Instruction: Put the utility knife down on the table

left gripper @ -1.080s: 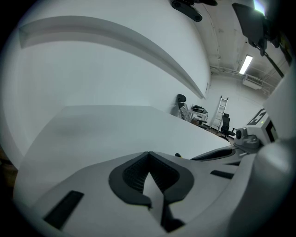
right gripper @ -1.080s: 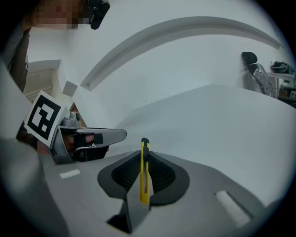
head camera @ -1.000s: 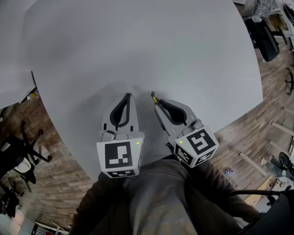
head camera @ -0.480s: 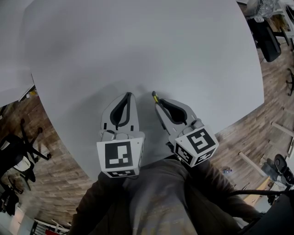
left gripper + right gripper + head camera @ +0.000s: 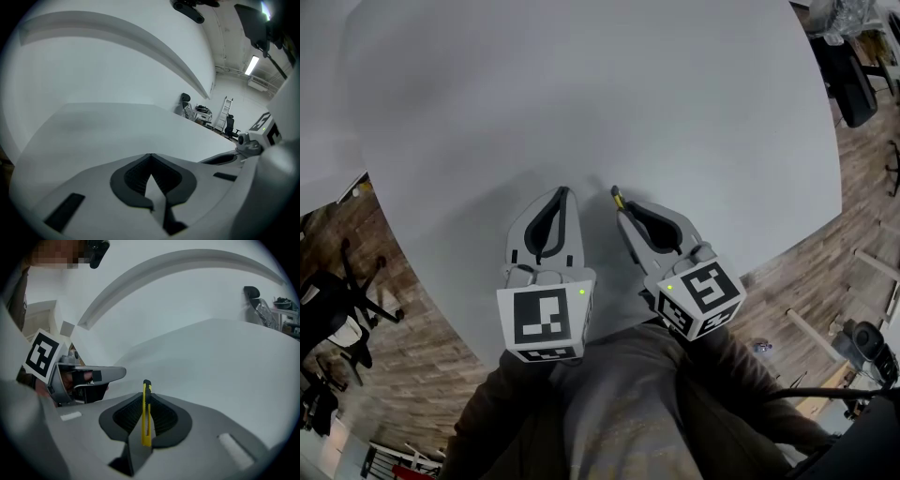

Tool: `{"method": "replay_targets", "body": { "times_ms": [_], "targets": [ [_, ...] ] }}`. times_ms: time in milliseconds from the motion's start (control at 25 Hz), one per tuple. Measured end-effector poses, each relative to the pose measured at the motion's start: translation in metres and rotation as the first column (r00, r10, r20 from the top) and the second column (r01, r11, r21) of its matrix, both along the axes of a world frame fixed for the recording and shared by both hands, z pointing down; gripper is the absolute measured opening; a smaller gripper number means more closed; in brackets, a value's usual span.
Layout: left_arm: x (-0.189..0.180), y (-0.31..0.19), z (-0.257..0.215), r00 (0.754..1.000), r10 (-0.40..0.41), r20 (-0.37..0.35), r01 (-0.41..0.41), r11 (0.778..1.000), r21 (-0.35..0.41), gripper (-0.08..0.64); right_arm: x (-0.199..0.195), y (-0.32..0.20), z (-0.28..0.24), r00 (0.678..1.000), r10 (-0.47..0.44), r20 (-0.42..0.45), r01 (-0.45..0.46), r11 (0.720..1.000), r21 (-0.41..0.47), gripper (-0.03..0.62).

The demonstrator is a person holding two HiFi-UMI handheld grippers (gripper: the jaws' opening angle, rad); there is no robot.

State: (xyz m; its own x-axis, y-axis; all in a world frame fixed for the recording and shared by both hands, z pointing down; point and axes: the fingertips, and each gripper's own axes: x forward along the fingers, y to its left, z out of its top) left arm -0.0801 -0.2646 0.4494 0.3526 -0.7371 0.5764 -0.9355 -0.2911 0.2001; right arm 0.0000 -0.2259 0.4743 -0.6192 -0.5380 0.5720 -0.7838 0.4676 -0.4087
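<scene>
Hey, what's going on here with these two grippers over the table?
A person holds a two-jaw gripper in each hand over the near edge of a plain light grey table. The right gripper is shut on a slim yellow and black utility knife, whose tip sticks out past the jaws. The left gripper is shut with nothing in it, beside the right one. The knife has not yet been released onto the table.
</scene>
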Motion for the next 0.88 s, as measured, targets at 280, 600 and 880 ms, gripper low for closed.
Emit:
{"method": "replay_targets", "body": {
  "times_ms": [280, 600, 880],
  "targets": [
    [-0.002, -0.002, 0.004, 1.0, -0.011, 0.001, 0.011, 1.0, -0.007, 0.002, -0.001, 0.0, 0.007, 1.0, -0.006, 0.0, 0.006, 1.0, -0.013, 0.052],
    [-0.008, 0.0, 0.005, 1.0, -0.015, 0.001, 0.015, 1.0, -0.011, 0.002, -0.003, 0.001, 0.011, 1.0, -0.003, -0.008, 0.003, 1.0, -0.022, 0.052],
    [-0.004, -0.001, 0.007, 1.0, -0.009, 0.003, 0.009, 1.0, -0.017, 0.0, -0.001, 0.0, 0.012, 1.0, 0.0, -0.011, 0.0, 1.0, -0.018, 0.052]
  ]
}}
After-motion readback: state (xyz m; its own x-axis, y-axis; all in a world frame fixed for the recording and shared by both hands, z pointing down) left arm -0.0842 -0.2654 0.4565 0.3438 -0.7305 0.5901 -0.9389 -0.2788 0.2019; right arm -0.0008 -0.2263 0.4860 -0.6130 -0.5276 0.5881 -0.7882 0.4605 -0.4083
